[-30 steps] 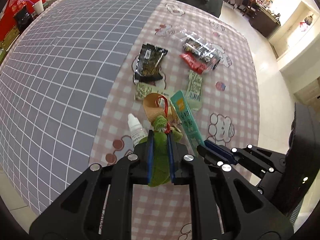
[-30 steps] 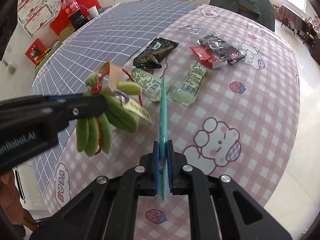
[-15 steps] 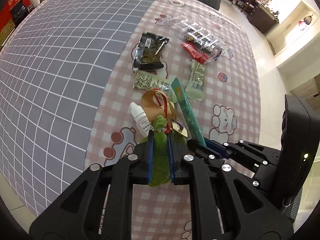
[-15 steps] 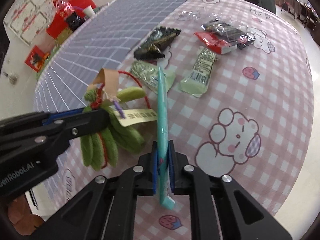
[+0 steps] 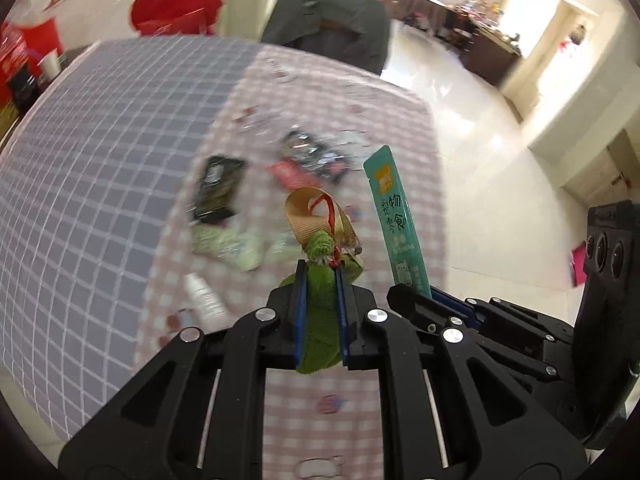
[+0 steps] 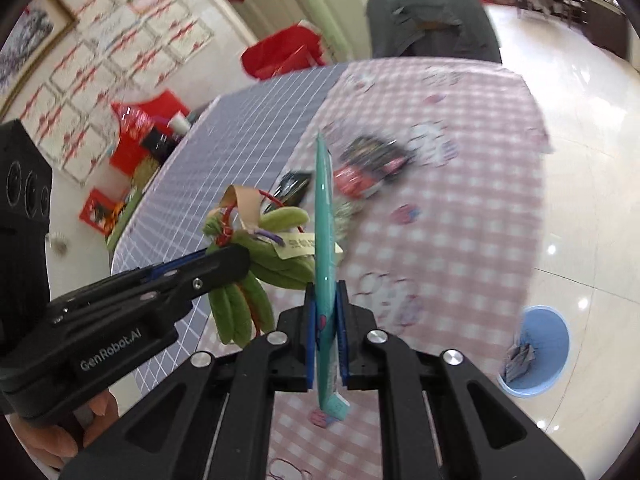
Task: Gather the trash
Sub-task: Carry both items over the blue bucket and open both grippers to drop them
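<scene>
Clamping the teal snack sachet [image 6: 323, 240] upright, the right gripper [image 6: 325, 312] is nearer the blue bin [image 6: 538, 350] at near right than the left gripper [image 5: 320, 300], pinching a green plush charm [image 5: 322, 312].

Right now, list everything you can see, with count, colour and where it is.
Plush toy: one, green, tan ribbon, in left gripper.
Sachet: one, teal, in right gripper.
Wrappers: several, black, red, pale green, blurred, on pink cloth.
Dropper bottle: one, white, on cloth.
Tablecloth: pink check beside grey grid.
Bin: one, blue, on floor.
Chair: one, grey, behind table.
Left gripper: black, shut on toy.
Right gripper: black, shut on sachet.
</scene>
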Action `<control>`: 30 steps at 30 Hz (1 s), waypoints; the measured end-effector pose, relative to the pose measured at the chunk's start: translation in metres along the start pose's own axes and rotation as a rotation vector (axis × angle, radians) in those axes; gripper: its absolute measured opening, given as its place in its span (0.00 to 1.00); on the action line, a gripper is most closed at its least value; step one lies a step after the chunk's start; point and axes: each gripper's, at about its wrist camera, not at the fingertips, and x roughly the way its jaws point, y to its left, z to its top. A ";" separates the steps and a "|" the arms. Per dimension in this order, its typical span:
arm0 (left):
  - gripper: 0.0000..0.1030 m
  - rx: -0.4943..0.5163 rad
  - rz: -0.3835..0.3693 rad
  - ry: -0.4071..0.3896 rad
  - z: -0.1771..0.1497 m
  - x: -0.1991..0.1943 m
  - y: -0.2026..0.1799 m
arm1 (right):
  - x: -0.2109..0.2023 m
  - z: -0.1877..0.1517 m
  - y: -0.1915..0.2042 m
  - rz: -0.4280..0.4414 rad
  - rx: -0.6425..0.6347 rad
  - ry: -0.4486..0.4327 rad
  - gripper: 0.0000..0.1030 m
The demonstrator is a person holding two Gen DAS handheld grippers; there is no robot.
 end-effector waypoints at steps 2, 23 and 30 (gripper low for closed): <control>0.13 0.028 -0.017 0.003 0.002 0.003 -0.025 | -0.015 -0.001 -0.016 -0.016 0.024 -0.017 0.09; 0.13 0.267 -0.157 0.148 -0.015 0.074 -0.253 | -0.143 -0.054 -0.206 -0.182 0.299 -0.129 0.10; 0.13 0.282 -0.175 0.173 -0.013 0.092 -0.289 | -0.159 -0.060 -0.238 -0.193 0.332 -0.147 0.10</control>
